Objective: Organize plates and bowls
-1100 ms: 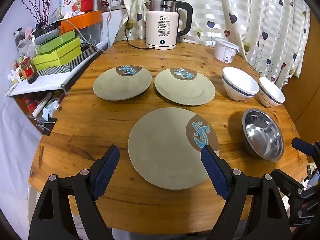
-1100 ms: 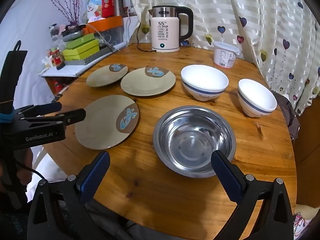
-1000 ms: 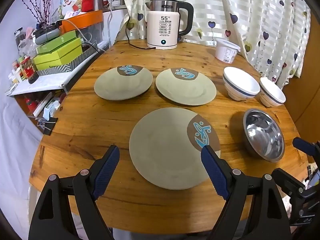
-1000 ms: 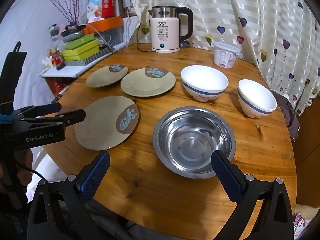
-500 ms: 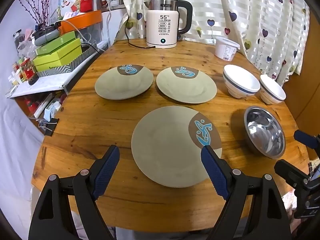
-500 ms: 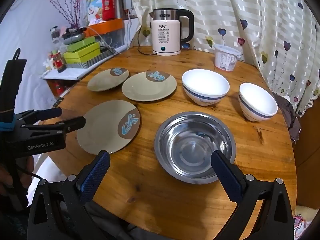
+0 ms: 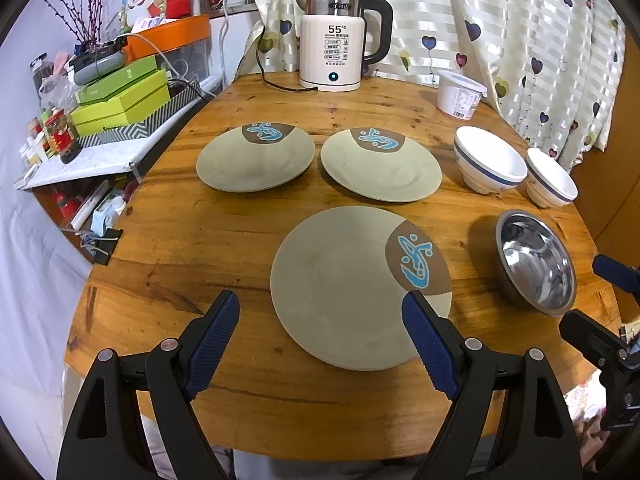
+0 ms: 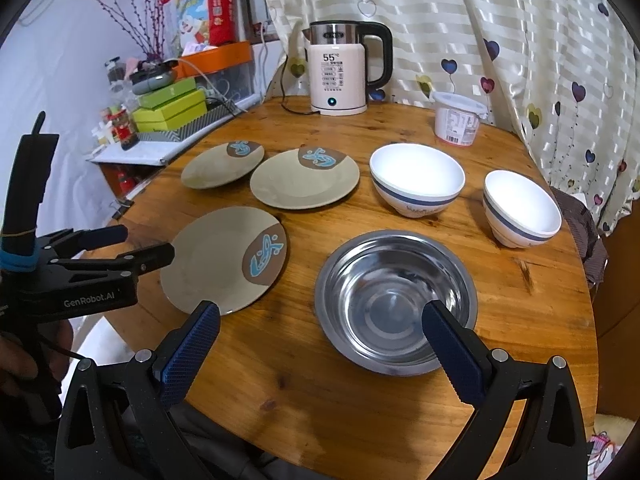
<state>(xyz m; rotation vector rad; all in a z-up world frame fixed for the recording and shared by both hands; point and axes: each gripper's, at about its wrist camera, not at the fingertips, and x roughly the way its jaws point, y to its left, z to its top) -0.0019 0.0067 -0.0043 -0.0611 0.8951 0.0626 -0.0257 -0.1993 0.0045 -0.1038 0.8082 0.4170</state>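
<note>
Steel bowl [image 8: 396, 300], two white bowls and three plates all lie separate on the counter [image 7: 240, 248]; nothing stacked yet. Your left hand-held gripper [image 7: 320, 338] and right hand-held gripper [image 8: 320, 350] both gape, holding nothing.

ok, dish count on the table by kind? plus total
Plates: 3, near plate, far left plate, far right plate
White bowls: 2, bigger bowl, smaller bowl
Steel bowl: 1
Total: 6
</note>
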